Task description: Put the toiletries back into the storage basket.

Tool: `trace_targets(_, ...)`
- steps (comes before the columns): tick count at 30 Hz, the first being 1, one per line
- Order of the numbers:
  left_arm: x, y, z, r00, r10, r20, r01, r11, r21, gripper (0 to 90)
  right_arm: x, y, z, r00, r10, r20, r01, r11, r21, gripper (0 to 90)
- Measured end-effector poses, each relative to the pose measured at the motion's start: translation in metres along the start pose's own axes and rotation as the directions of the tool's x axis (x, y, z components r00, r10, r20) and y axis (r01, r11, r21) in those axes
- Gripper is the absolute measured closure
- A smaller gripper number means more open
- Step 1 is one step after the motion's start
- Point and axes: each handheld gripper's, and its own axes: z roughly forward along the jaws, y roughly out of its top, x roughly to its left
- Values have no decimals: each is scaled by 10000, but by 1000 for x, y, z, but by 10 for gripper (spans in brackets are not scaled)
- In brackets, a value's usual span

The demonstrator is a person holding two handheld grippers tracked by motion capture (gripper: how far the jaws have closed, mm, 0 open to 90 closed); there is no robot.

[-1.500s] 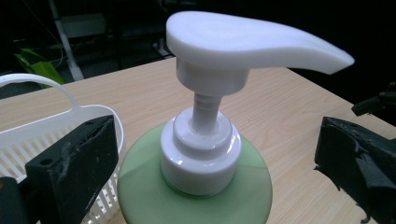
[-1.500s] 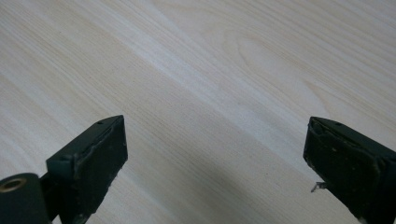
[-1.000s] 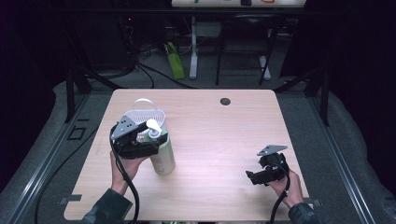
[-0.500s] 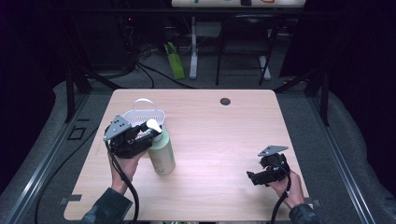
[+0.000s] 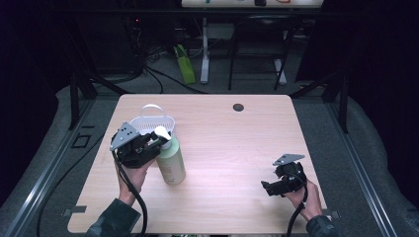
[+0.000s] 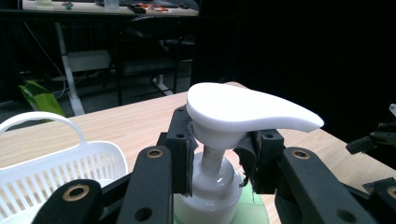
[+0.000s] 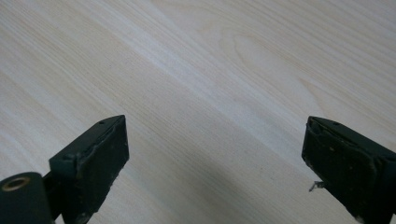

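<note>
Nearest the person's side of the bench (image 5: pixel 222 148), the right gripper (image 5: pixel 269 187) sits low over bare wood at the right front, held in a hand at the bench's edge. Its jaws stand wide apart with nothing between them, only the pale grain of the bench top showing in the right gripper view.

Farther in, at the left, the left gripper (image 5: pixel 157 143) is clamped on the pale green pump bottle (image 5: pixel 171 163), which stands upright on the bench. Its jaws have just been closing, and in the left gripper view the pads now press from both sides on the white pump's neck (image 6: pixel 212 156), just under the broad white pump head (image 6: pixel 247 112), whose spout reaches out to the right.

Just behind the bottle and the left gripper sits a white slatted basket (image 5: pixel 150 123) with an arched handle, close to the bench's left edge.

Beyond that, near the far edge, a small dark round spot (image 5: pixel 238 107) marks the bench top.
</note>
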Motion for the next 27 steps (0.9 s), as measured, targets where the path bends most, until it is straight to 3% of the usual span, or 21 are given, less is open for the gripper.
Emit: trace_targets(27,-2,10,-3,9999,132,-13,-132,9999,-55,675,-1,-5,-4,9999,-78,150,77,9999,108,68)
